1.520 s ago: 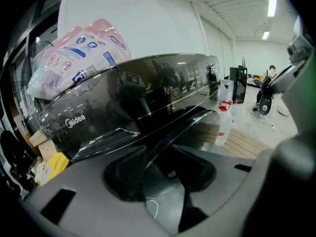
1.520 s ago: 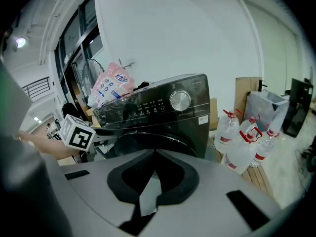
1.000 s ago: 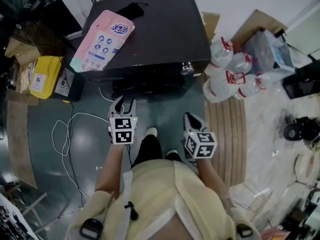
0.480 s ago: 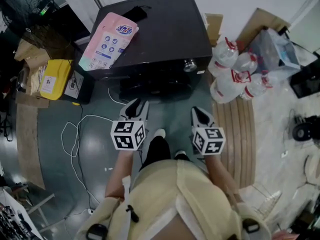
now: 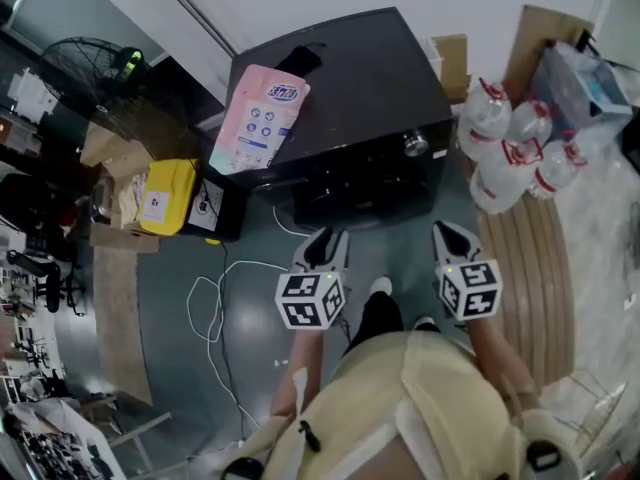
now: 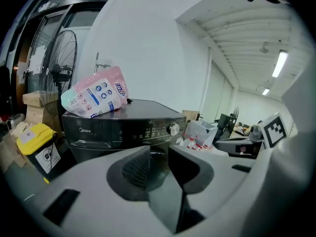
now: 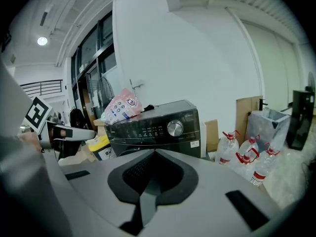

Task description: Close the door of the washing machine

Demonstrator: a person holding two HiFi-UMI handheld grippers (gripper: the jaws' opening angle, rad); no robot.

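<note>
The black front-loading washing machine (image 5: pixel 350 88) stands against the wall, and its round door (image 5: pixel 352 203) lies flush in the front. A pink detergent bag (image 5: pixel 262 118) rests on its top. My left gripper (image 5: pixel 322 248) hovers a little short of the door. Its jaws have just been closing and stand partly open with nothing between them. In the left gripper view the left gripper (image 6: pixel 159 154) frames the washing machine (image 6: pixel 123 125) and its knob (image 6: pixel 173 129). My right gripper (image 5: pixel 452 240) hangs to the right, shut and empty. Seen in its own view, the right gripper (image 7: pixel 154 153) has its tips together below the knob (image 7: pixel 174 128).
Several water bottles (image 5: pixel 510 148) and cardboard stand right of the machine. A yellow container (image 5: pixel 165 196) and boxes sit to its left, with a fan (image 5: pixel 95 68) behind. A white cable (image 5: pixel 215 288) loops on the floor. The person's shoes (image 5: pixel 378 288) are between the grippers.
Both grippers have risen and drawn back a little from the machine's front. The left jaws have narrowed. The head view has swung, so the machine now sits further right.
</note>
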